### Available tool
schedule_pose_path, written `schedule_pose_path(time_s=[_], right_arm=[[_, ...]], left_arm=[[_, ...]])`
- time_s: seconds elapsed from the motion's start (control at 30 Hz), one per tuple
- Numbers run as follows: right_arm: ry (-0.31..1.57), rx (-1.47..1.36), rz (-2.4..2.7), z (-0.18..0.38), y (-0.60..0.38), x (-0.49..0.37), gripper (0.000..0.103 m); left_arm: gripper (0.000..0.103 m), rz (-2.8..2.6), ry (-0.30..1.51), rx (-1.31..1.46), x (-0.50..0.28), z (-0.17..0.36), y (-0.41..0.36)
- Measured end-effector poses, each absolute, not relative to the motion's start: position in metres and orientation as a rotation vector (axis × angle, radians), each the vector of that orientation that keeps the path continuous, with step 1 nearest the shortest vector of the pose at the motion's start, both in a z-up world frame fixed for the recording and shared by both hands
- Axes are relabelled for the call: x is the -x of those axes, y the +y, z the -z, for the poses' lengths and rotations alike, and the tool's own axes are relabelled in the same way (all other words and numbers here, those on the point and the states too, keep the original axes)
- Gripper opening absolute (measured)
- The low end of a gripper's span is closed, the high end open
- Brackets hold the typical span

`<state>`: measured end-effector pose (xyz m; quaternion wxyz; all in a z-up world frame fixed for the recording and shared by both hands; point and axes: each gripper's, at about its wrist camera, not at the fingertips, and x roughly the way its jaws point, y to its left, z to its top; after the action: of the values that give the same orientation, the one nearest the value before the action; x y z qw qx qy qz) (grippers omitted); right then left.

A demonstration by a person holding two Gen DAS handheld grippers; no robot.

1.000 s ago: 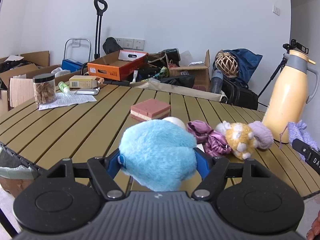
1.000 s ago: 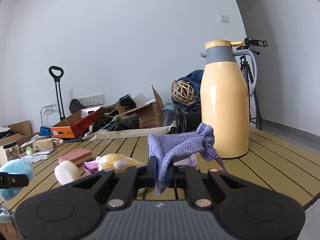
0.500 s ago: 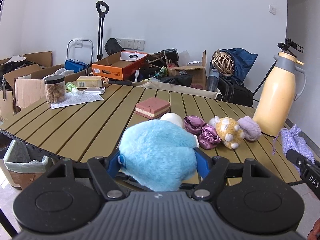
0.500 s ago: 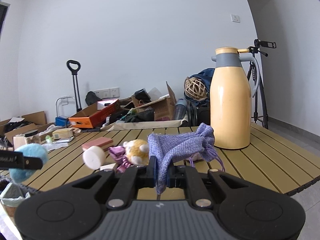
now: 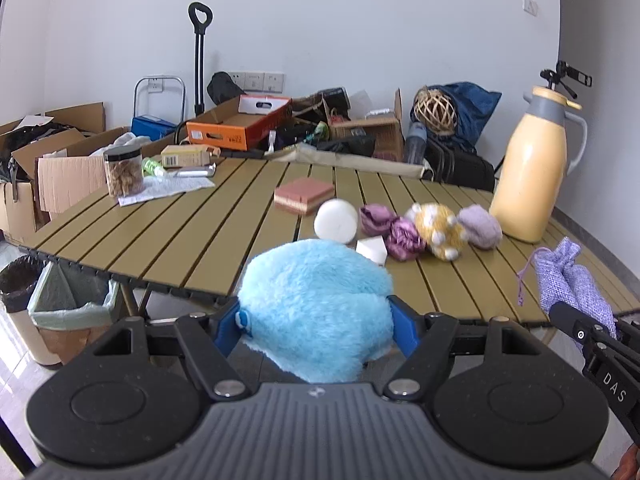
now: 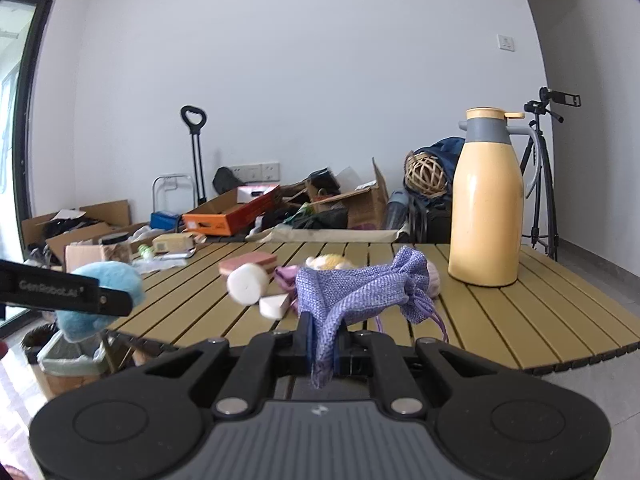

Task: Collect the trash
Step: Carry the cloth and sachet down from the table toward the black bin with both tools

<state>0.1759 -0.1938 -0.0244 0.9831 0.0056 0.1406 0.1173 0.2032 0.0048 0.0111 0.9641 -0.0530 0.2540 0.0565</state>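
1. On slatted olive table [image 5: 168, 232]: pink block [image 5: 303, 197], white roll [image 5: 335, 225], white wedge [image 5: 372, 251], purple scrunchies [image 5: 392, 229], yellow plush [image 5: 439, 229], lilac pouf [image 5: 479, 226], clustered right of centre.
2. At far right of table: yellow jug [image 5: 534, 172], upright.
3. At far left corner: nut jar [image 5: 123, 171], paper sheet [image 5: 168, 190], small box [image 5: 186, 156].
4. Beyond near edge, off the table: left gripper [image 5: 316, 326], jaws spread wide and pinching blue plush [image 5: 316, 312]; right gripper [image 6: 323, 354], jaws pressed together on lilac pouch [image 6: 360, 292].
5. Below left edge, on floor: lined bin [image 5: 68, 312], black-lined bin [image 5: 18, 284] beside it.
6. Against far white wall: cardboard boxes [image 5: 60, 148], orange box [image 5: 236, 124], trolley handle [image 5: 199, 52], wicker ball [image 5: 435, 110], tripod [image 6: 540, 176] at far right.
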Motion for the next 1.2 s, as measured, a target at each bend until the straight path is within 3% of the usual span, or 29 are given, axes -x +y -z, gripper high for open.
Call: schedule_pose_path(time_s=[0.57, 1.2], right_arm=[[0.392, 0.019, -0.295, 0.047, -0.184, -0.134, 0.008], [0.63, 0.03, -0.374, 0.108, -0.157, -0.132, 0.008]], left_arm=[[0.074, -0.101, 0.624, 0.072, -0.164, 0.018, -0.003], [0.074, -0.11, 0.832, 0.061, -0.164, 0.088, 0.002]])
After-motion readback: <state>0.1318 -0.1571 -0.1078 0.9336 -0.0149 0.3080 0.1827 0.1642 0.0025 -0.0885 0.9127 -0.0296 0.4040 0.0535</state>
